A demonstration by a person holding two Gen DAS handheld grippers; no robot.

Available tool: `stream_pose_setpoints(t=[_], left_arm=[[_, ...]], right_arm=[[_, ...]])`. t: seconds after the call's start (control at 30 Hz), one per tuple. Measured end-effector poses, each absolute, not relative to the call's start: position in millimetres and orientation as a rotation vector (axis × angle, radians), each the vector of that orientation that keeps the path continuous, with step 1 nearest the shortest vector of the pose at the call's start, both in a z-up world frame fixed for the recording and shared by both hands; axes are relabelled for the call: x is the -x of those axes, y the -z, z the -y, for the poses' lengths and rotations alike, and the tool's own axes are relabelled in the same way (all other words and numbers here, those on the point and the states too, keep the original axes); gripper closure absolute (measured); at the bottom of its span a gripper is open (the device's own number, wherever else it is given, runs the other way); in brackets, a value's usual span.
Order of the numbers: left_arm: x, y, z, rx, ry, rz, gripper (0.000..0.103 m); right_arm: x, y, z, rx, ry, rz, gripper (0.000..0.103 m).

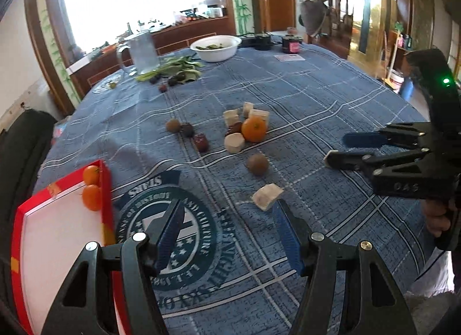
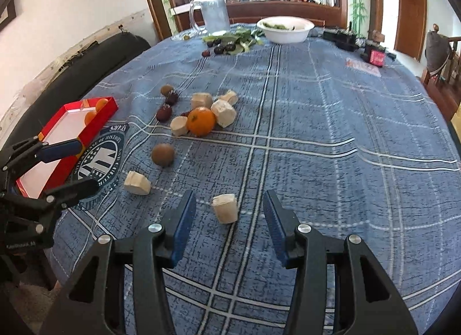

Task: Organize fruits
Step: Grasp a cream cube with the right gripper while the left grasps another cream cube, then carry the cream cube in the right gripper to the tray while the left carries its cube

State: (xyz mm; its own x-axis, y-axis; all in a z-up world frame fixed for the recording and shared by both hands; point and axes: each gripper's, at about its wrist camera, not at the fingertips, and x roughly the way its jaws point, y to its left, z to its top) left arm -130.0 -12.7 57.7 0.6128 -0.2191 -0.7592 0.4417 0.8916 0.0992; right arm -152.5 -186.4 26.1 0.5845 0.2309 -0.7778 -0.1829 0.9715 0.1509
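A big orange (image 1: 254, 129) (image 2: 201, 121) sits mid-table among pale cut chunks, dark red fruits (image 1: 201, 141) and brown kiwis (image 1: 258, 164) (image 2: 162, 155). A red tray (image 1: 106, 191) (image 2: 100, 121) at the left edge holds two small oranges (image 1: 92, 188) (image 2: 99, 104). My left gripper (image 1: 227, 211) (image 2: 86, 165) hangs open beside the tray, with a pale chunk (image 1: 268, 196) (image 2: 137, 183) just beyond its right finger. My right gripper (image 2: 229, 199) (image 1: 337, 149) is open, and another pale chunk (image 2: 226, 208) lies on the cloth between its fingertips, untouched by the pads.
A blue checked cloth (image 2: 317, 133) covers the table. At the far end stand a white bowl (image 1: 216, 47), a glass pitcher (image 1: 142, 51), green leaves and dark fruits (image 2: 230, 41). A black chair back (image 2: 86, 58) is at the left edge. A hand (image 1: 435, 217) holds the right gripper.
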Motion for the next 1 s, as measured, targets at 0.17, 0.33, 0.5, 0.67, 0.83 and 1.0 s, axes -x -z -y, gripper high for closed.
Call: stream_pose_setpoints(t=[0.17,0.33,0.5,0.67,0.83,1.0], left_arm=[[119.9,-51.4,20.9,-0.287,0.442,-0.862,0.039],[119.0,-47.7,29.7,-0.295,0.511,-0.886,0.039],[110.5,-40.3,40.3,-0.332,0.548,-0.907,0.057],[106.4,-31.0,49.6,-0.371,0.587,-0.927,0.069],[105.5,-23.6,52.1,-0.41,0.59,-0.922,0.075],[109.7,-23.5,53.2,-0.422,0.579,-0.9,0.076]], right_arm=[[144.2,-16.0,175.3,-0.012,-0.239,-0.954,0.074],[141.1,-13.5,183.1,-0.056,-0.264,-0.963,0.086],[136.3,-10.2,201.1,-0.199,-0.315,-0.969,0.086],[134.3,-7.7,208.3,-0.277,-0.348,-0.971,0.086],[132.7,-7.2,209.1,-0.293,-0.358,-0.973,0.086],[133.3,-7.1,210.0,-0.294,-0.362,-0.97,0.085]])
